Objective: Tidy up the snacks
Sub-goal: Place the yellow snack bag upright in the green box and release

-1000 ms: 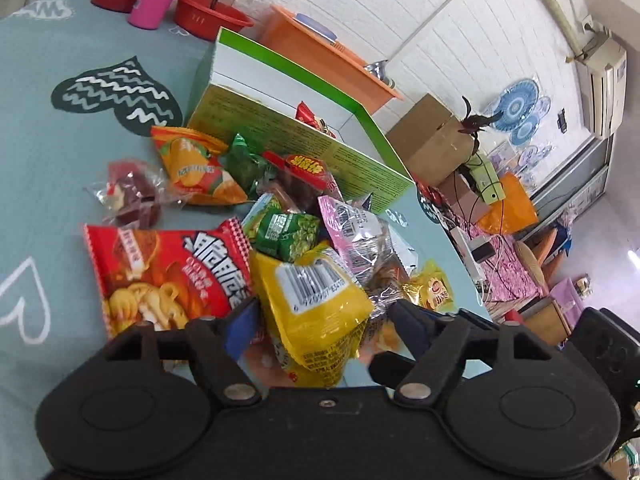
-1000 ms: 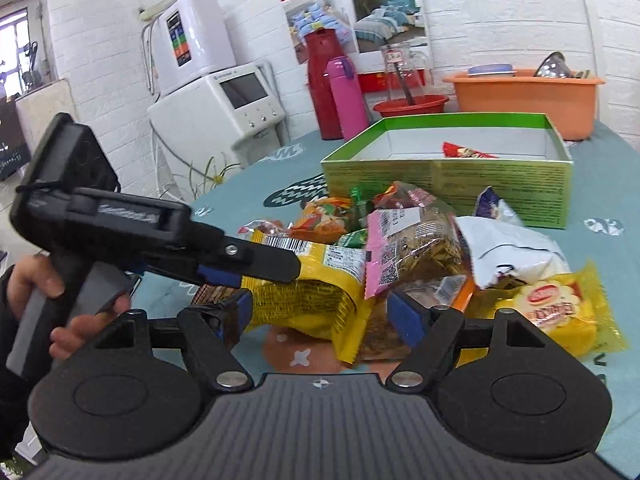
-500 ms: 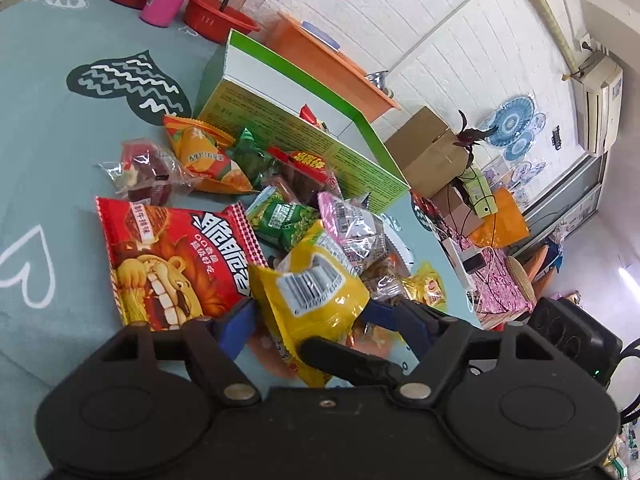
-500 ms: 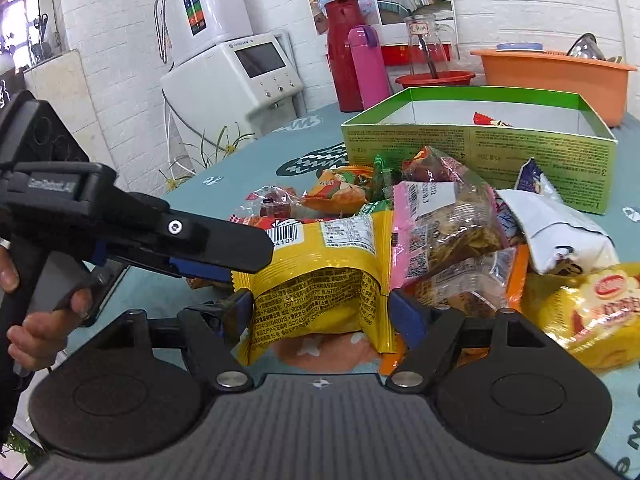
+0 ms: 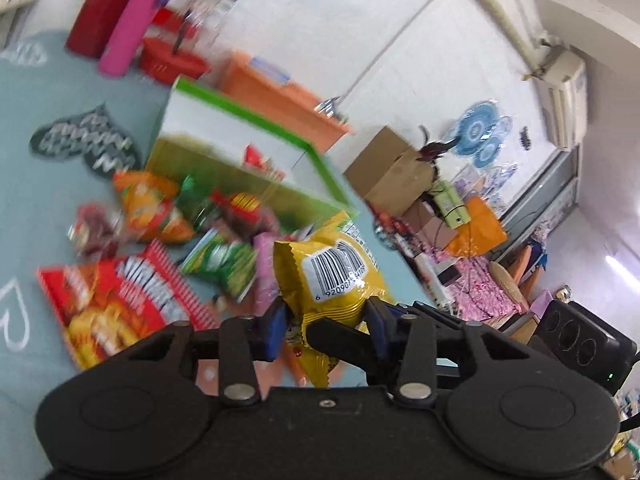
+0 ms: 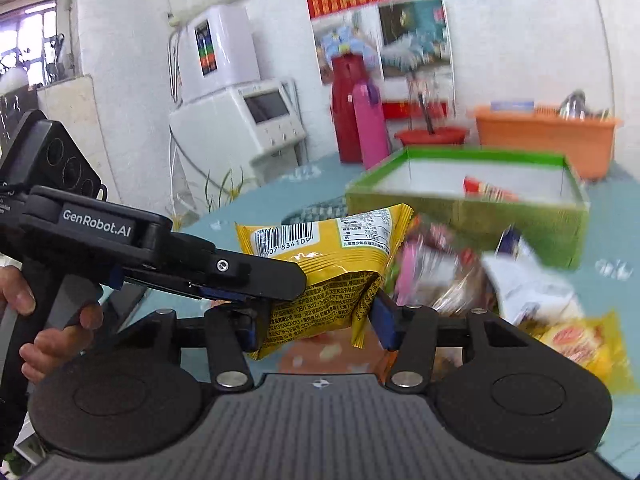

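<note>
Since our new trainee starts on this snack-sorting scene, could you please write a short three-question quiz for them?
1. Multiple choice: what sits between the left gripper and the right gripper? A green packet; B yellow snack packet; C orange basin.
2. True or false: the green box is empty.
3. What colour is the bottle beside the red flask?
Key: 1 B; both grippers' jaws are closing, with the packet between them. 2 False: a red packet lies inside. 3 Pink.
</note>
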Demonstrator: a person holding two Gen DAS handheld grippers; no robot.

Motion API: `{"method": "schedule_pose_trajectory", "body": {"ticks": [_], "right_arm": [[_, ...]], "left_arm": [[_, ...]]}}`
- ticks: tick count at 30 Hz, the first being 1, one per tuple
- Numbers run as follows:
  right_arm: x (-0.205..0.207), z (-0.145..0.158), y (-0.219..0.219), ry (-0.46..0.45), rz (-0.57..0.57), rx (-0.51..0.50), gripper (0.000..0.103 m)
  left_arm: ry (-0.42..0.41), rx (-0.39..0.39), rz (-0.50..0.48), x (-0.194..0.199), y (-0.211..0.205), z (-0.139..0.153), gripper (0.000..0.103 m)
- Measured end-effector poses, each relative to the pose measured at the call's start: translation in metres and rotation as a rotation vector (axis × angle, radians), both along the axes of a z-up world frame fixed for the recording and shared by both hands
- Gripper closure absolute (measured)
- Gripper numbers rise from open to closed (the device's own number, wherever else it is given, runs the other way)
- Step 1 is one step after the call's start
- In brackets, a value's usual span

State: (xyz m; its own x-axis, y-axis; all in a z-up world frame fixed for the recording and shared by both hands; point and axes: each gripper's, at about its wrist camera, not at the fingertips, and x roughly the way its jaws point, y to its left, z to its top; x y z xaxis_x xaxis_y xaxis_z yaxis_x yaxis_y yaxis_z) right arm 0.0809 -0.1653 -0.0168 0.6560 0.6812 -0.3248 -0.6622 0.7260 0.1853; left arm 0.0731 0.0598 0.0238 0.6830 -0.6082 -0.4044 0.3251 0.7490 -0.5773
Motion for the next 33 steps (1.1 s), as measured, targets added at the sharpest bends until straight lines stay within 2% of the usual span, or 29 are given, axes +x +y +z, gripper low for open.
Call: {"method": "schedule_pose_trajectory", "body": {"ticks": [4, 10, 18, 27, 29, 30, 31, 33], "right_arm": [[0.010, 0.027, -0.015, -0.092, -0.036, 0.035, 0.015], [0.050, 0.048, -0.034, -0.171, -0.115, 0.014, 0.015], [0.114, 0.048, -0.060, -0.186, -0.183, -0.011, 0.014], [0.168, 0.026, -0.075, -0.114, -0.196, -0.004, 0.014], [0.176, 0.019, -0.072, -0.105, -0.198, -0.015, 0.013], [0.180, 0.015, -0.070, -0.100, -0.199, -0.026, 0.009], [0.183, 0.011, -0.068, -0.100, -0.201, -0.038, 0.007], [0.187, 0.004, -0.063, -0.097, -0.215, -0.086, 0.000]], "left_arm": [[-0.078, 0.006, -0.032, 0.022, -0.016, 0.027, 0.053], [-0.114, -0.025, -0.074, 0.081, -0.041, 0.039, 0.053], [-0.082, -0.078, -0.117, 0.158, -0.063, 0.029, 0.053], [-0.017, -0.064, -0.119, 0.211, -0.071, 0.005, 0.052], [0.001, -0.050, -0.106, 0.217, -0.071, -0.003, 0.041], [0.010, -0.030, -0.091, 0.220, -0.070, -0.007, 0.015], [0.023, -0.001, -0.075, 0.221, -0.071, -0.011, 0.000], [0.029, 0.066, -0.008, 0.217, -0.070, -0.015, 0.000]]}}
